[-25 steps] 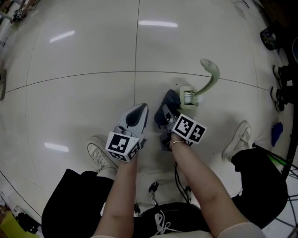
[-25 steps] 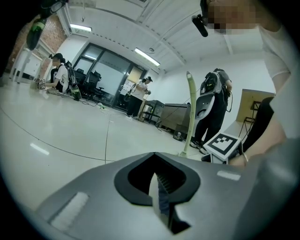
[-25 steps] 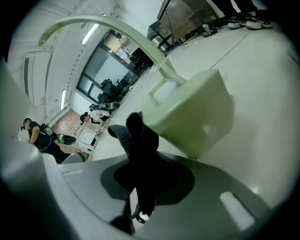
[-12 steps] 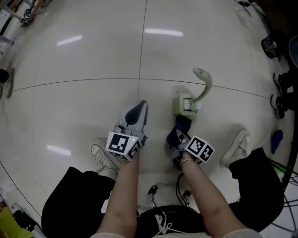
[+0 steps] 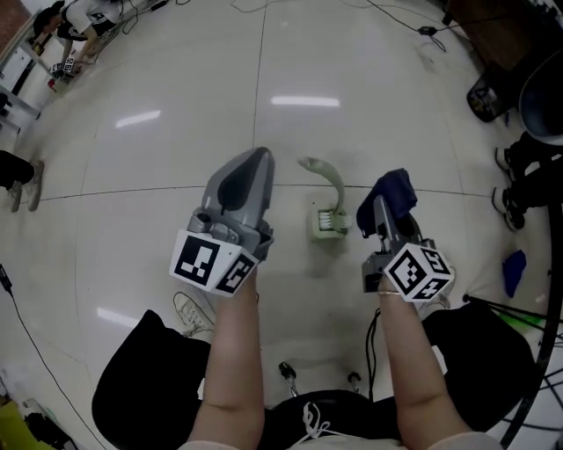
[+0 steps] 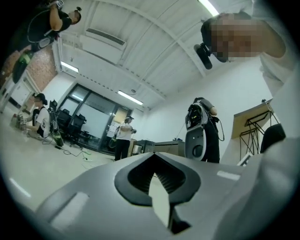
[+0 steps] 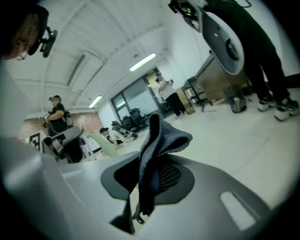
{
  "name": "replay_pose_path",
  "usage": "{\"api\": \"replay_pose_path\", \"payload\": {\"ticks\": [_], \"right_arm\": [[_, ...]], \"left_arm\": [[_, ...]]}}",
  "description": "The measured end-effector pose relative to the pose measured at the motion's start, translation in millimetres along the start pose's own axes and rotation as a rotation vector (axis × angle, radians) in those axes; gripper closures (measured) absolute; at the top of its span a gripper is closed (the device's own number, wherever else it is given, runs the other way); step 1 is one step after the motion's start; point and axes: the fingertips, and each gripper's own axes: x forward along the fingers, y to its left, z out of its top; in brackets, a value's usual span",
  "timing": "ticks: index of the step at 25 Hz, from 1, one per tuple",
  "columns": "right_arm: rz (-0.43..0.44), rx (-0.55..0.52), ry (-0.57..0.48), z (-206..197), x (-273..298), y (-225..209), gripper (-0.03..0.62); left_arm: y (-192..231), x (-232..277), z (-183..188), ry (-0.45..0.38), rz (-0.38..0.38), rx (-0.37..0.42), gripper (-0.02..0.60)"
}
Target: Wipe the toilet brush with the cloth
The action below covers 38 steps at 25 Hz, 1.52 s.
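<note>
A pale green toilet brush [image 5: 326, 212] lies on the white tiled floor, bristle head toward me and curved handle pointing away. My right gripper [image 5: 381, 203] is held up just right of it, apart from it and shut on a dark blue cloth [image 5: 395, 188]. In the right gripper view the cloth [image 7: 156, 139] stands bunched between the jaws of that gripper [image 7: 146, 180]. My left gripper [image 5: 259, 158] is raised left of the brush. In the left gripper view the left gripper [image 6: 155, 177] is shut with nothing in it and points at the room, not the brush.
A white shoe [image 5: 188, 309] of the person shows below the left arm. Dark items [image 5: 489, 92] and a blue object [image 5: 513, 269] line the right edge. People [image 5: 63, 22] and cables are at the far left. Bare floor lies beyond the brush.
Both grippers have risen from the floor. The right one has carried the cloth off the brush head to the brush's right. The brush now lies alone between the two grippers.
</note>
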Motion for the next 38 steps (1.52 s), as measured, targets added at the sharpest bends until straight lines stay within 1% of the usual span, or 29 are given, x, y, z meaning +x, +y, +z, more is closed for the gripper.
{"api": "replay_pose_path", "payload": {"ticks": [3,4,5,7,8,10,12,13,15,17,20,24,27,29,32,38], "right_arm": [[0.186,-0.187,-0.116,71.2,3.0,74.5,0.525],[0.25,-0.216,-0.139,87.8,2.5,98.7,0.525],[0.312,-0.217,-0.149,99.7,2.4,119.8,0.525],[0.415,-0.171,-0.139,111.9,5.1,150.3,0.525],[0.449,-0.155,-0.129,113.7,8.0,159.7,0.525],[0.474,-0.174,-0.098,109.2,16.2,167.9,0.525],[0.462,-0.213,-0.06,96.5,24.5,165.3,0.525],[0.45,-0.22,-0.043,89.4,27.7,161.2,0.525],[0.42,-0.214,-0.018,77.1,31.9,150.1,0.525],[0.377,-0.226,0.005,66.6,32.9,138.2,0.525],[0.309,-0.265,0.03,51.3,33.1,122.1,0.525],[0.217,-0.229,0.045,31.1,34.5,91.1,0.525],[0.141,-0.221,0.069,10.0,35.8,63.4,0.524],[0.102,-0.22,0.091,-4.7,36.9,47.7,0.525],[0.037,-0.213,0.145,-32.6,40.8,21.6,0.524],[-0.063,-0.101,0.244,-94.0,49.1,-23.8,0.525]], "left_arm": [[-11.3,19.7,3.2,0.109,-0.053,-0.026,0.575],[-11.7,25.1,0.4,0.152,-0.056,-0.02,0.575],[-11.2,29.4,-4.0,0.192,-0.054,0.0,0.575],[-10.2,34.1,-16.0,0.26,-0.051,0.045,0.575],[-10.2,35.1,-21.5,0.278,-0.054,0.048,0.575],[-11.2,35.6,-26.8,0.272,-0.059,0.014,0.575],[-12.9,33.8,-28.8,0.257,-0.056,-0.009,0.575],[-13.9,32.2,-31.8,0.267,-0.053,0.004,0.575],[-16.8,29.4,-42.4,0.31,-0.056,0.05,0.575],[-20.0,26.7,-50.2,0.333,-0.064,0.065,0.575],[-18.4,22.8,-49.9,0.312,-0.054,0.046,0.575],[-15.0,20.4,-48.9,0.297,-0.034,0.028,0.575],[-14.3,20.4,-44.6,0.258,-0.013,0.001,0.575],[-15.0,21.0,-42.5,0.243,-0.012,-0.015,0.575],[-12.5,19.8,-44.4,0.244,-0.003,-0.024,0.575],[-11.3,15.8,-52.7,0.251,0.001,-0.042,0.575]]}}
